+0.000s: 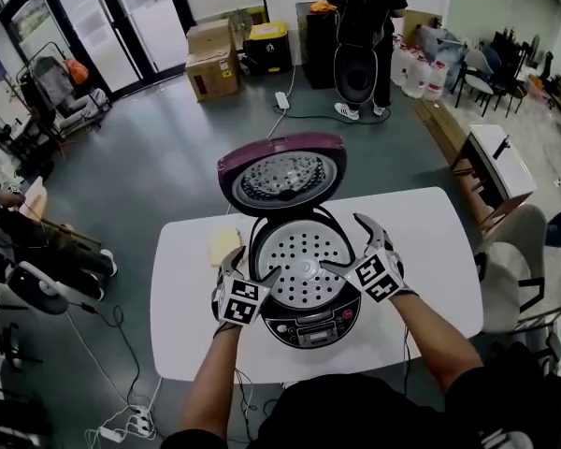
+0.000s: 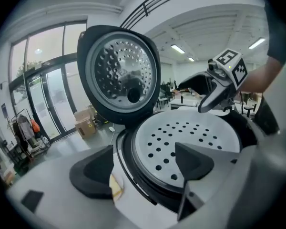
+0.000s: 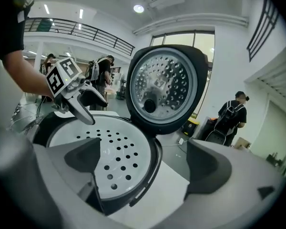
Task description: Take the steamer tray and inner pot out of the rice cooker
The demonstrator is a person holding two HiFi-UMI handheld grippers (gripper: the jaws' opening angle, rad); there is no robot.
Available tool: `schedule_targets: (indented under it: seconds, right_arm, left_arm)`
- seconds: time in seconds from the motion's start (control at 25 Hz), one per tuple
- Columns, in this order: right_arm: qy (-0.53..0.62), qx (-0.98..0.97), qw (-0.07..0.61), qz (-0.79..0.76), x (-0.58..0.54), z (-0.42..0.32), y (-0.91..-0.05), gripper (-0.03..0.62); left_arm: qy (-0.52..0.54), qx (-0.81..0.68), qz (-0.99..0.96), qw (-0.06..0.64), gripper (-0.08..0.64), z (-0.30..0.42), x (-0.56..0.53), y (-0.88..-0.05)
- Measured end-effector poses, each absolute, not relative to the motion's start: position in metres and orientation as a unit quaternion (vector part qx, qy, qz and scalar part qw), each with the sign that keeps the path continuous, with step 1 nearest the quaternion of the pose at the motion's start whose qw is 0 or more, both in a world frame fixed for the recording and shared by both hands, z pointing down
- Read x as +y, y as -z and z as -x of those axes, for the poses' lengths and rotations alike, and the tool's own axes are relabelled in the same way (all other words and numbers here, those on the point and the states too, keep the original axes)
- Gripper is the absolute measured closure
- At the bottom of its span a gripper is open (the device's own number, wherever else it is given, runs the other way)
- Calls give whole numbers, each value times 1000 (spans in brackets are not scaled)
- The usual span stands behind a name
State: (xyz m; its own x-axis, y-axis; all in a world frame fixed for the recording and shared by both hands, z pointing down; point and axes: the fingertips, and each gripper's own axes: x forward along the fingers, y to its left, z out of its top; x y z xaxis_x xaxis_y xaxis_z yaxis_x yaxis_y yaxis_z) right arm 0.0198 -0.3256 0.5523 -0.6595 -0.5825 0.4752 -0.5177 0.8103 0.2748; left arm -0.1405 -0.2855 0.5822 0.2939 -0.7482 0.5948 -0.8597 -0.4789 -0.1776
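Note:
The rice cooker point(image 1: 303, 324) stands open on the white table, its maroon lid point(image 1: 282, 171) tipped back. The white perforated steamer tray point(image 1: 299, 255) sits in its mouth and hides the inner pot below. My left gripper point(image 1: 252, 267) is open and straddles the cooker's left rim, one finger outside, the other over the tray point(image 2: 190, 137). My right gripper point(image 1: 346, 243) is open astride the right rim, with its inner finger over the tray point(image 3: 117, 147). Neither gripper's pads press on anything. Each gripper view shows the other gripper across the tray: right gripper point(image 2: 219, 87), left gripper point(image 3: 78, 99).
A yellow cloth point(image 1: 226, 244) lies on the table point(image 1: 430, 241) just left of the cooker. A person with a backpack point(image 1: 360, 36) stands far behind. A chair point(image 1: 519, 251) is at the table's right, and cardboard boxes point(image 1: 213, 59) and cables are on the floor.

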Motion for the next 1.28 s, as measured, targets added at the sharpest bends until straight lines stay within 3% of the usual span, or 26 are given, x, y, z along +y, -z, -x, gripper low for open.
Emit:
schedule_targets:
  seconds: [0.36, 0.56, 0.68, 0.88, 1.28]
  right_arm:
    - [44, -895, 357, -265, -351, -2, -590, 204]
    - [73, -886, 376, -260, -353, -2, -607, 366]
    - [83, -881, 390, -257, -353, -1, -614, 426]
    - [78, -877, 391, -267, -358, 0, -617, 489]
    - [96, -880, 367, -285, -361, -2, -596, 514]
  left_arm:
    - [-402, -475, -778, 84, 210, 141, -309, -603]
    - [-418, -475, -772, 60, 281, 141, -312, -613]
    - [-425, -480, -766, 45, 321, 144, -313, -613]
    - [-427, -478, -767, 30, 430, 143, -316, -612]
    - [-423, -495, -759, 4, 468, 141, -319, -593]
